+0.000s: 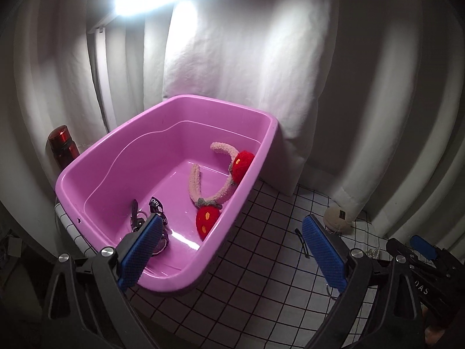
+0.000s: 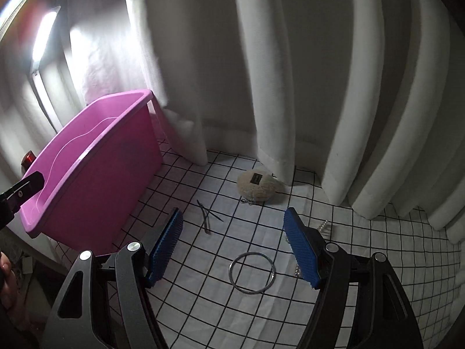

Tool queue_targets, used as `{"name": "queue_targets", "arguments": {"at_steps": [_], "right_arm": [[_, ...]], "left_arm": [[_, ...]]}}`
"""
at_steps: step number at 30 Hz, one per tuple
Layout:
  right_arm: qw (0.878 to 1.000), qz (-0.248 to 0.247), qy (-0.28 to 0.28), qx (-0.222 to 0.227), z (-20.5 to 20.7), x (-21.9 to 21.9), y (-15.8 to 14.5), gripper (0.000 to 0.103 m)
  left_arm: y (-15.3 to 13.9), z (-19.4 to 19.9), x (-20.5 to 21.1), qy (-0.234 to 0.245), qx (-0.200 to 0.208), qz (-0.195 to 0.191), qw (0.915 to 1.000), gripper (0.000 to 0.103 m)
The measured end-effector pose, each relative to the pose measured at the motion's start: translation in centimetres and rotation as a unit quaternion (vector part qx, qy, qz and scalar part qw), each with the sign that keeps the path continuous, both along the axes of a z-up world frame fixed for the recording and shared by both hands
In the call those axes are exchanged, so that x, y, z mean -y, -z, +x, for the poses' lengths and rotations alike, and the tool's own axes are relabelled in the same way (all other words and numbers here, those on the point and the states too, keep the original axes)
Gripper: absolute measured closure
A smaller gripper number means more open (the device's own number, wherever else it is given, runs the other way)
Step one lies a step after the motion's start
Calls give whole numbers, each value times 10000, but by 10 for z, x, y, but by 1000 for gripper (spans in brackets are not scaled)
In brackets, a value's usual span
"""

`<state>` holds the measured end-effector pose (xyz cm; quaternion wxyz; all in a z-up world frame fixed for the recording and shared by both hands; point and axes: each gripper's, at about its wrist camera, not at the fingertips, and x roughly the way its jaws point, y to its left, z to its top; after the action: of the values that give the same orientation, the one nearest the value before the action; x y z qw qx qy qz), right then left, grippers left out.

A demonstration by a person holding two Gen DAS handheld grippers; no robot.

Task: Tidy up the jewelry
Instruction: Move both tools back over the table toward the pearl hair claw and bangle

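- Blue ribbed pads are facing each other across a wide gap on the left gripper [image 1: 229,250], which is holding nothing; its left pad is hanging over the near end of the pink tub [image 1: 162,203] and its right pad over the grid-patterned cloth [image 1: 261,276].
- Blue pads on the right gripper [image 2: 232,247] are likewise standing wide apart and gripping nothing, hovering above the same cloth.
- Lying flat on the cloth between the right gripper's pads is a silver ring bangle [image 2: 252,272], touching neither pad.
- Sitting a little farther out, near the tub's outer wall, are dark hair clips [image 2: 207,216], crossing one another.
- Peeking out beside the right pad of the right gripper are small pale beads [image 2: 325,228]; what piece they belong to is too small to tell.
- Resting inside the tub, at its near end, is a dark keyring cluster [image 1: 145,218], partly hidden behind the left gripper's pad.
- Lying deeper in the tub, against its right wall, is a fuzzy pink headband [image 1: 215,174] carrying two red strawberry shapes.
- Sitting near the curtain's foot is a cream woolly pouch [image 2: 257,186] with a small dark label and a bit of chain showing under it.
- Standing behind the tub's far left corner is a red bottle [image 1: 62,147].
- Hanging at the back is a white curtain [image 2: 290,72], with its folds meeting the cloth.
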<state>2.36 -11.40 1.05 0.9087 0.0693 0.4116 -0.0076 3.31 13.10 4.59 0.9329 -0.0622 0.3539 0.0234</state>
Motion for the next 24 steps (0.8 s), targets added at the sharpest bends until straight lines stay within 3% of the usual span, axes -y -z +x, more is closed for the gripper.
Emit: {"name": "queue_targets", "arguments": {"at_steps": [8, 24], "right_arm": [[9985, -13, 440, -330, -32, 65, 31, 34], [9968, 114, 65, -791, -24, 101, 115, 34]], "left_arm": [[43, -15, 67, 507, -377, 6, 9980, 8], [148, -23, 151, 552, -924, 180, 9940, 8]]}}
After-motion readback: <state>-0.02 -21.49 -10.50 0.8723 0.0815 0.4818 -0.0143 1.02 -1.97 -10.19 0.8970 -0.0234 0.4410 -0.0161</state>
